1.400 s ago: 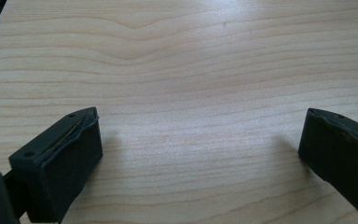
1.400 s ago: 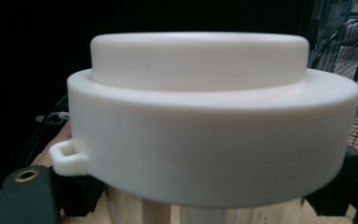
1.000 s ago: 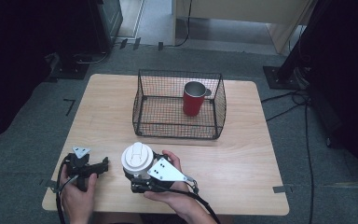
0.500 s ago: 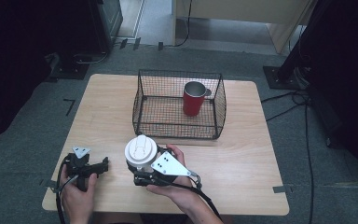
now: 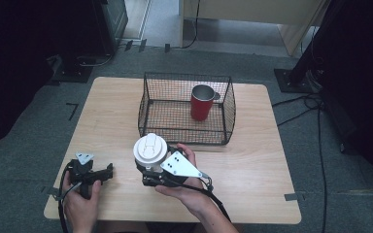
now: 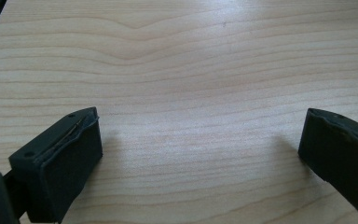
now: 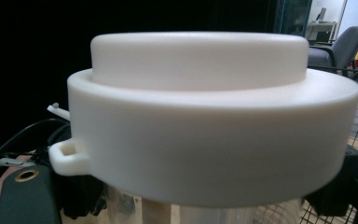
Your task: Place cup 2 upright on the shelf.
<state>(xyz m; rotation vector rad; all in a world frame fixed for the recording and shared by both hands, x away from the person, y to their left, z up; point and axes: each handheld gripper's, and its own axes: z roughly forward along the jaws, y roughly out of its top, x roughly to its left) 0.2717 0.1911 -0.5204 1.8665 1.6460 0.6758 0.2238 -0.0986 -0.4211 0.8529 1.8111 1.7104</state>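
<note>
The right gripper (image 5: 151, 175) clamps the white-lidded cup (image 5: 150, 150) upright, lid up.

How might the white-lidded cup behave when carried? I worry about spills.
The cup looks clear and thin-walled under its wide white lid, so probably light and apt to flex if squeezed. The right gripper grips it below the lid, so it may be top-heavy and tilt. The lid seems seated, which should limit spills.

No legible text (nor labels)
</note>
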